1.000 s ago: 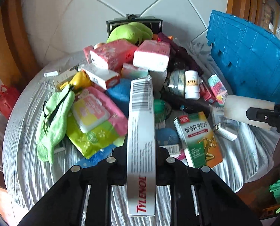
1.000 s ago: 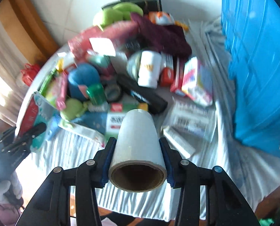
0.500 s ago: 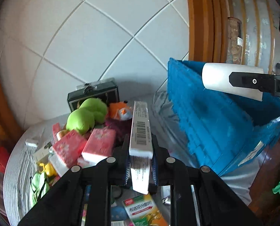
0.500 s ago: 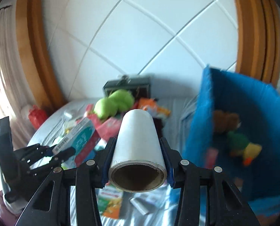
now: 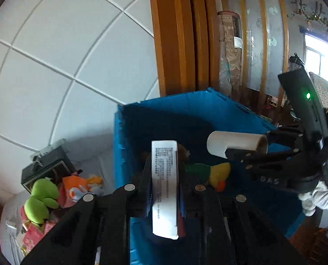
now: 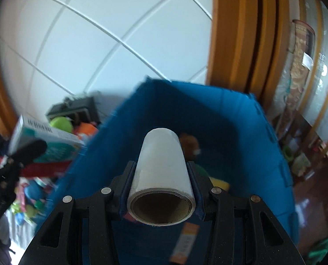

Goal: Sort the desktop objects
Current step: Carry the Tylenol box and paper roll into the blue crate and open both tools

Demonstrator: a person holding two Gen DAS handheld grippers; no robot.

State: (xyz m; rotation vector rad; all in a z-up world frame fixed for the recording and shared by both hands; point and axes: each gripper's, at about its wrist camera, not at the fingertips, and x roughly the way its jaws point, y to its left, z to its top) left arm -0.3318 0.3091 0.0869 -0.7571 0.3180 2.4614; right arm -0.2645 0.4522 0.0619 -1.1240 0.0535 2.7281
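My left gripper [image 5: 165, 167] is shut on a long white medicine box [image 5: 164, 187], held edge-up above the near wall of the blue crate [image 5: 119, 154]. My right gripper [image 6: 161, 167] is shut on a white roll with a cardboard core [image 6: 161, 176], over the blue crate [image 6: 111, 154]. The left wrist view shows that roll [image 5: 234, 146] and the right gripper [image 5: 241, 152] above the crate's inside. The right wrist view shows the medicine box [image 6: 49, 143] in the left gripper [image 6: 29, 148] at the crate's left. A green and yellow plush [image 5: 210, 172] lies in the crate.
A brown plush [image 6: 189, 143] lies deep in the crate. Left of the crate, on the table, sit a green plush [image 5: 40, 201], an orange plush [image 5: 80, 185] and a dark framed box [image 5: 47, 165] against the white tiled wall. A wooden door frame [image 5: 175, 44] rises behind.
Both grippers rose from over the cluttered table and swung right to the blue crate, each still holding its object. The crate's inside has come into view in both views.
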